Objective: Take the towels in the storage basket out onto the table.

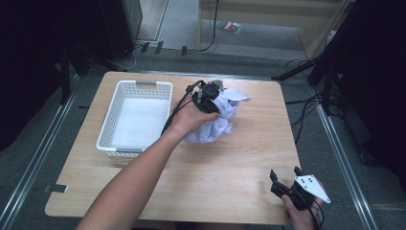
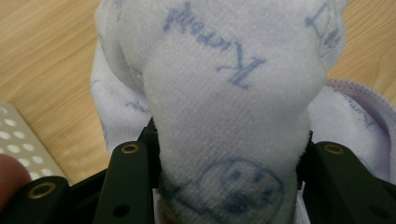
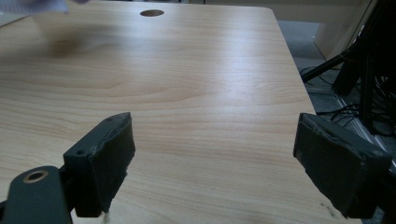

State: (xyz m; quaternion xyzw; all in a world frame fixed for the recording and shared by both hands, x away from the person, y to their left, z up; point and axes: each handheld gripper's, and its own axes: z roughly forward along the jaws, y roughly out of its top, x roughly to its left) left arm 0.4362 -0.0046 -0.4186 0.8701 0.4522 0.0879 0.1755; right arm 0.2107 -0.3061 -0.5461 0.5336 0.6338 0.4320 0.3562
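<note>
Right tool (image 1: 286, 181) idling wide open; left tool (image 1: 209, 98) pinching the cloth (image 1: 221, 120)

Nearest the camera, the right tool is hovering with jaws spread over bare surface (image 1: 230, 177), well apart from the white basket (image 1: 135, 117); the left tool is gripping a bunched fold of the printed cloth just beside the basket; the step in hand is probably lifting; next is likely carrying it sideways over the basket's rim and releasing.
</note>
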